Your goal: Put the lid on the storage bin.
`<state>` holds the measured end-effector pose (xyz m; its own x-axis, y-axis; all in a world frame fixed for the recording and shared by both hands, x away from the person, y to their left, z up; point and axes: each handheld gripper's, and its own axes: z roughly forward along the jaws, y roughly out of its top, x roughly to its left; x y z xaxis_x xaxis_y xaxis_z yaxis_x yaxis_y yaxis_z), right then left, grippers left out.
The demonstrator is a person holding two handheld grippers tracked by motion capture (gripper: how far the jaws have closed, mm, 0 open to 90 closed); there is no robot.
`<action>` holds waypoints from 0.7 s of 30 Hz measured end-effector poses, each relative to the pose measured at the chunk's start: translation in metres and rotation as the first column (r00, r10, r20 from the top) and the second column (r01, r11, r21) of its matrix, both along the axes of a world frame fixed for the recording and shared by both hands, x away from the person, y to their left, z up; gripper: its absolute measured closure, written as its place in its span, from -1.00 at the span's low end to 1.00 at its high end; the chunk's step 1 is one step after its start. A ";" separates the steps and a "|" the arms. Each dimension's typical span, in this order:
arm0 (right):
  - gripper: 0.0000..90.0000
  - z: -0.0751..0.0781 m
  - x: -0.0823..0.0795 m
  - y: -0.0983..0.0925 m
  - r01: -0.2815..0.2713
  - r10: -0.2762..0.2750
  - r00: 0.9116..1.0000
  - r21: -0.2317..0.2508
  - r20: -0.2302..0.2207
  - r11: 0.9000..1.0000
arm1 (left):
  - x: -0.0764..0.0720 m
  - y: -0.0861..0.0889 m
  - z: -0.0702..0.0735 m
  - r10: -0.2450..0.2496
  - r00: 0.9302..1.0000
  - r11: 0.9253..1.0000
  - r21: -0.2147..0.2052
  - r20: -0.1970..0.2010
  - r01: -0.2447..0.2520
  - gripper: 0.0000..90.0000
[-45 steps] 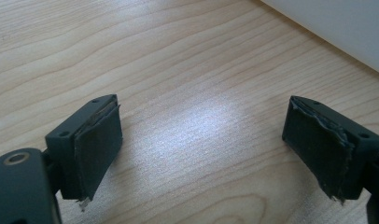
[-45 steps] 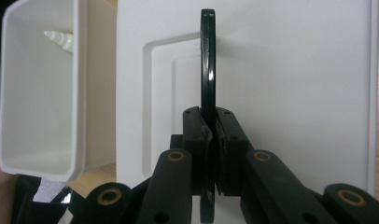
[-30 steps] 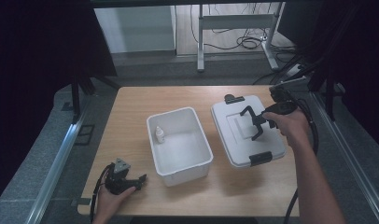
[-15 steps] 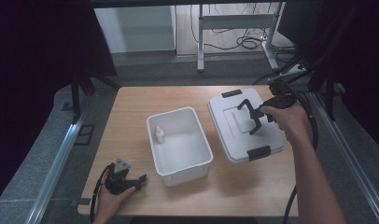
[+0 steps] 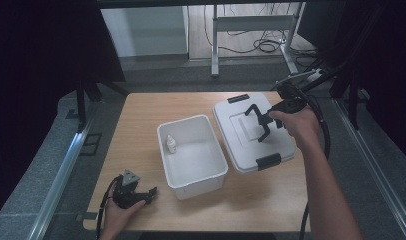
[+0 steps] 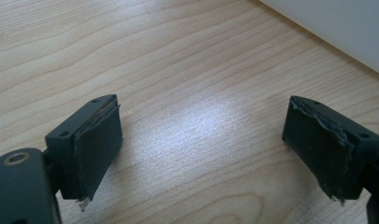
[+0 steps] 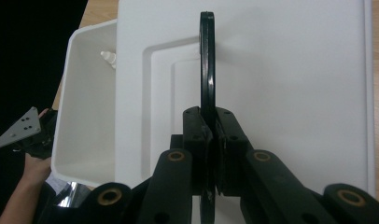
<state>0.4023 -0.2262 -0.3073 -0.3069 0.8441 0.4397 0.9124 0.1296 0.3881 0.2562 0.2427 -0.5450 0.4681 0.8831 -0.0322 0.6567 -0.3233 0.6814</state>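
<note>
So my right tool (image 7: 210, 140) is clamped on the lid's black handle (image 7: 207, 60), lid (image 5: 251, 132) near the desk's (image 5: 141, 120) right edge beside the open bin (image 5: 191, 155); left tool (image 5: 138, 192) sits released at the front-left corner.

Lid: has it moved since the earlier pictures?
Yes. The lid, held by the right tongs, has lifted and shifted toward the bin.

On the wooden desk (image 5: 141, 115), the open white plastic bin (image 5: 193, 155) holding a small white bottle (image 5: 171, 145) sits left of the white rectangular lid (image 5: 251, 132).
</note>
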 end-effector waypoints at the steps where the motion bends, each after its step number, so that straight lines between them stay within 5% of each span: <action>1: 0.89 0.000 0.000 0.002 -0.003 0.003 1.000 -0.003 -0.001 1.000 | 0.000 0.000 0.000 0.000 1.000 1.000 0.000 0.000 0.000 -0.73; 21: 0.89 -0.005 0.006 0.032 -0.010 0.010 1.000 0.028 -0.020 1.000 | 0.000 0.000 0.000 -0.005 1.000 1.000 0.001 -0.003 0.005 -0.73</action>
